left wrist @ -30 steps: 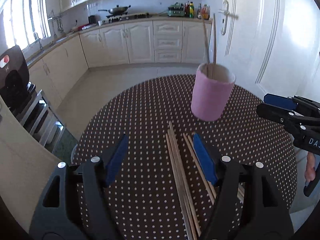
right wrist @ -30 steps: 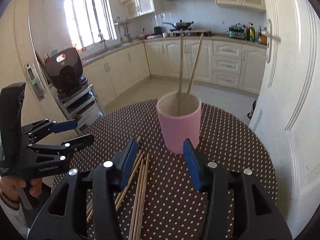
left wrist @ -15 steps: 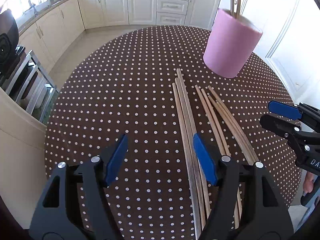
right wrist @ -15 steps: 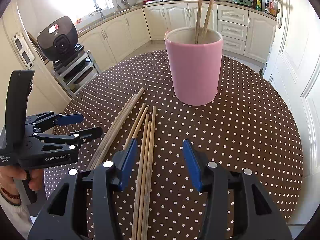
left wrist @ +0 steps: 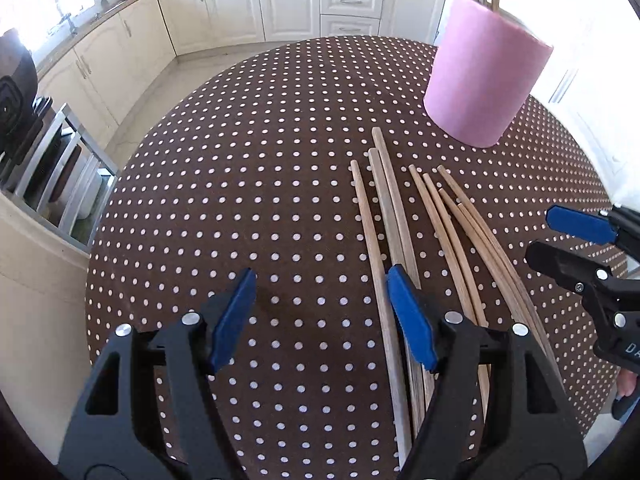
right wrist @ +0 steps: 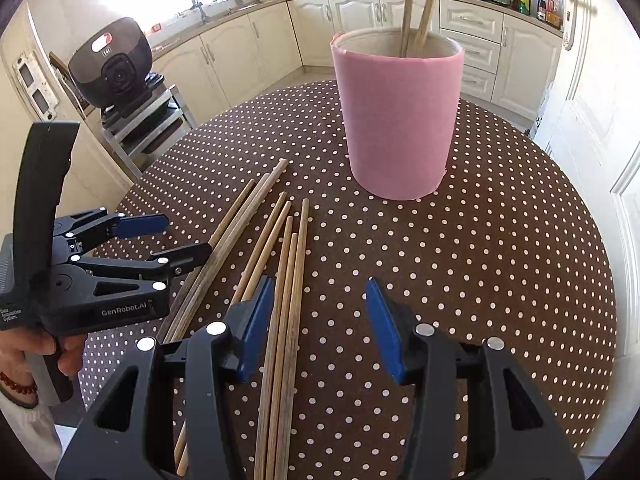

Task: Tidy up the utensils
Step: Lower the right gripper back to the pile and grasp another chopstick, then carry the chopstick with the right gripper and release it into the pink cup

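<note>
Eight loose chopsticks (right wrist: 280,264) lie on the dotted table (right wrist: 500,260), near the pink holder (right wrist: 400,120) containing two more. Left gripper (left wrist: 320,300) and right gripper (right wrist: 316,312) hover open, empty.

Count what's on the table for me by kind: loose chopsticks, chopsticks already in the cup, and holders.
Chopsticks lying loose on the table: 8
Chopsticks standing in the pink cup: 2
Pink cup: 1
Total: 11
</note>
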`<state>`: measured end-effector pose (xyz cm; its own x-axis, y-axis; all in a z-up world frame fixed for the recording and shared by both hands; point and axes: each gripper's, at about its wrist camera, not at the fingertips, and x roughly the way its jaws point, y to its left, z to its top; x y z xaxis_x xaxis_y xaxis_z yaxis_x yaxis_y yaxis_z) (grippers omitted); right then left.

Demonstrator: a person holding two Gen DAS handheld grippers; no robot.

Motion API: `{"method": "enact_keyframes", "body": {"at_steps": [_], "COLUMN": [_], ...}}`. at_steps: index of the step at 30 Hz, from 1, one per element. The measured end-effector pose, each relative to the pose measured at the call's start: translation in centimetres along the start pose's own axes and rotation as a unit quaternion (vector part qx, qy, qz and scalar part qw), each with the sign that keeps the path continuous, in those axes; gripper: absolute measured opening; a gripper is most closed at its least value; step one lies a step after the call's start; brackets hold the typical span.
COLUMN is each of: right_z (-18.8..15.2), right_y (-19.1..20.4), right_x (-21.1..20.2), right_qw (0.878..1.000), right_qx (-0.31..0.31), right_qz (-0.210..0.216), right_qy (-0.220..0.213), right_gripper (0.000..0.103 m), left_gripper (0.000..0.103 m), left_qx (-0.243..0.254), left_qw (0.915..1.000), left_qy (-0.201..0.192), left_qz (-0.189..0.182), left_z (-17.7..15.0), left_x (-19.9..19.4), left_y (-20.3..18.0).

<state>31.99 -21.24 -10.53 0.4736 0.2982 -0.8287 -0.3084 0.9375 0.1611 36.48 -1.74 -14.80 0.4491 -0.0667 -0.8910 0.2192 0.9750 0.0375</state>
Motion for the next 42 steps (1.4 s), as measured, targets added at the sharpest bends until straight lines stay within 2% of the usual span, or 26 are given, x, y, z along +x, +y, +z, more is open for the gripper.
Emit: {"method": "enact_keyframes", "body": {"at_steps": [2, 3, 4, 10, 13, 23, 25, 27, 29, 30, 36, 42], "right_z": [0.3, 0.5, 0.7, 2.0, 2.6, 3.9, 4.1, 4.1, 4.1, 4.1, 3.5, 3.6], "right_y": [0.2, 0.2, 0.2, 0.7, 1.0, 2.6, 2.7, 2.6, 2.8, 2.9, 1.8, 2.0], "right_x": [0.4, 0.7, 0.9, 2.6, 3.5, 5.3, 5.7, 5.8, 6.0, 6.1, 3.9, -0.6], "right_qw": [1.0, 1.0, 1.0, 0.999, 0.998, 0.995, 0.994, 0.995, 0.995, 0.995, 0.998, 0.999], "right_qx": [-0.007, -0.008, -0.007, -0.022, -0.032, -0.048, -0.046, -0.041, -0.046, -0.045, -0.028, -0.028], "right_qz": [-0.006, -0.006, -0.004, -0.011, -0.026, -0.039, -0.048, -0.045, -0.048, -0.05, -0.034, -0.019], "right_qy": [0.012, 0.018, 0.021, 0.043, 0.053, 0.08, 0.083, 0.085, 0.081, 0.078, 0.045, 0.003], "right_gripper": [0.045, 0.045, 0.045, 0.034, 0.028, 0.017, 0.009, 0.007, 0.006, 0.005, 0.005, 0.005], "left_gripper": [0.065, 0.06, 0.059, 0.038, 0.036, 0.029, 0.026, 0.023, 0.018, 0.009, 0.006, 0.006], "left_qx": [0.005, 0.002, -0.004, 0.005, 0.007, 0.005, 0.006, 0.007, 0.005, 0.003, -0.01, -0.013], "left_qw": [1.0, 1.0, 0.9999, 0.9997, 0.9997, 0.9997, 0.9996, 0.9996, 0.9996, 0.9995, 0.9987, 0.9975], "left_qy": [-0.006, -0.004, 0.001, 0.01, 0.011, 0.015, 0.016, 0.016, 0.014, 0.012, -0.005, -0.044], "left_qz": [0.002, -0.006, -0.013, -0.02, -0.02, -0.02, -0.021, -0.021, -0.024, -0.029, -0.05, -0.054], "left_z": [0.4, 0.7, 0.9, 2.3, 2.9, 3.4, 3.6, 3.7, 3.9, 4.0, 3.6, 3.6], "left_x": [0.2, 0.3, 0.4, 0.7, 1.0, 1.2, 1.3, 1.3, 1.3, 1.3, 0.5, -3.5], "left_y": [-0.1, -0.1, 0.1, -0.2, -0.4, -1.6, -1.8, -1.9, -2.2, -2.3, -2.5, -2.5]}}
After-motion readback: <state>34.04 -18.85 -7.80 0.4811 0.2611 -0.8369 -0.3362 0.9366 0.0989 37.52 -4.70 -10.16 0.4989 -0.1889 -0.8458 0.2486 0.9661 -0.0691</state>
